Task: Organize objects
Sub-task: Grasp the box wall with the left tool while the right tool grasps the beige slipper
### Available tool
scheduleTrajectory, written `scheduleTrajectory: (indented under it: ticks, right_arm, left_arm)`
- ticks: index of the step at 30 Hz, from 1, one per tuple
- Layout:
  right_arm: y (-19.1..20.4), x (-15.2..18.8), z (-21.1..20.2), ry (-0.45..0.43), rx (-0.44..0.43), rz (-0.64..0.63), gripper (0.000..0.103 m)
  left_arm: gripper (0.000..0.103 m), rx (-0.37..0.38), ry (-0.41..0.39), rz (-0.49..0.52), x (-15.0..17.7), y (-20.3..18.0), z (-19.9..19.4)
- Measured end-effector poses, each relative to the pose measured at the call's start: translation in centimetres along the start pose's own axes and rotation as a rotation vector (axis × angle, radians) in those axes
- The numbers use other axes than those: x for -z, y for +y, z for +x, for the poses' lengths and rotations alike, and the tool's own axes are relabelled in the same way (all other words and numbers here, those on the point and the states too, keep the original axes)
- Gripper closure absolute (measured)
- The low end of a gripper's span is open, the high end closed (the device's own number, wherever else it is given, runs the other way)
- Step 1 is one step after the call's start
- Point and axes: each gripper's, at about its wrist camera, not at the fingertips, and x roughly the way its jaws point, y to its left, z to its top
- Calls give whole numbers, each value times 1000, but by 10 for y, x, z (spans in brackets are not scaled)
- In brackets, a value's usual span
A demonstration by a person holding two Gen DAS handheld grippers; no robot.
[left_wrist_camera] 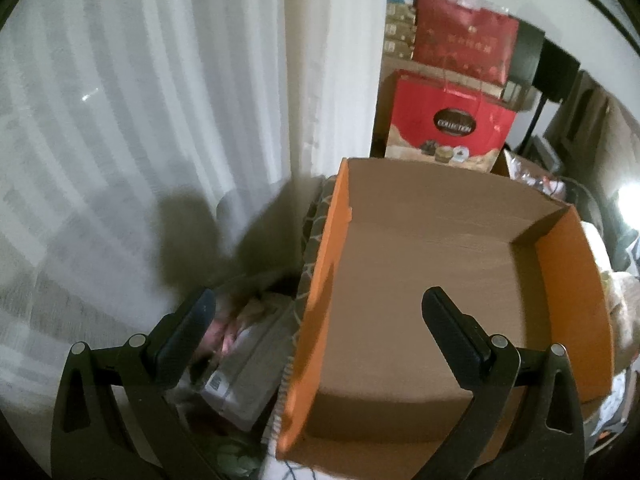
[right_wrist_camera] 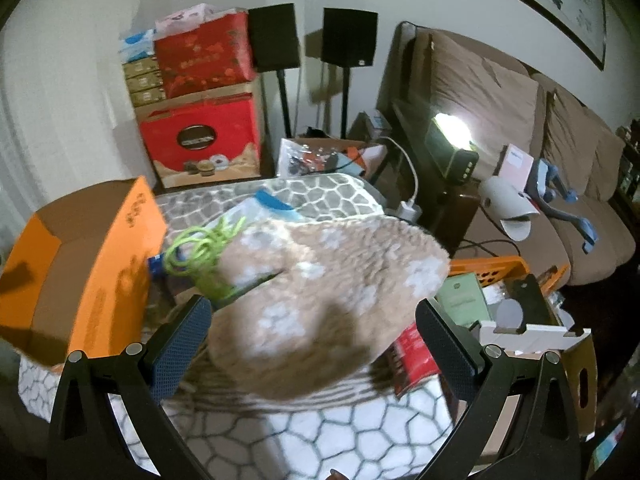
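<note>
Your left gripper [left_wrist_camera: 318, 320] has its jaws spread wide and empty, straddling the near left wall of the orange cardboard box [left_wrist_camera: 440, 280]: one finger hangs outside that wall, the other over the bare box floor. Your right gripper [right_wrist_camera: 312, 320] is also spread, holding nothing, with the tan fleece item [right_wrist_camera: 320, 296] lying between and just beyond its fingers on the patterned blanket [right_wrist_camera: 340, 440].

Watch the green cord [right_wrist_camera: 204, 256] just ahead of your right gripper's left finger; it touches the fleece's edge, and whether it is tangled in is hard to tell. Close on the fleece and you may drag the cord along. A shallow pinch on soft pile could also slip. On the left, closing now would clamp the box wall and tip the box.
</note>
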Motion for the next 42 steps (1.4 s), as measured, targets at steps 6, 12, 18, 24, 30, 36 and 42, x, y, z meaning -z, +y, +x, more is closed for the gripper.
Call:
scheduleTrajectory:
  ticks: [6, 12, 18, 24, 30, 36, 42]
  right_arm:
    - [-24, -15, 20, 20, 31, 25, 0]
    - [-45, -23, 45, 60, 55, 49, 0]
    - [-60, -21, 73, 119, 24, 83, 0]
    - [-63, -17, 92, 163, 48, 74, 1]
    - [-60, -12, 99, 184, 69, 21, 21]
    - [-55, -12, 98, 172, 57, -23, 62]
    - [-46, -18, 81, 126, 47, -65, 83]
  left_arm:
    - [0, -10, 37, 12, -8, 3, 21]
    - [5, 8, 67, 6, -9, 11, 37]
    - [37, 31, 131, 2, -6, 16, 56]
    - [62, 23, 169, 50, -6, 11, 63]
    - [92, 46, 205, 134, -6, -7, 64]
    - [92, 36, 203, 147, -6, -10, 62]
    - [92, 45, 205, 149, -8, -9, 63]
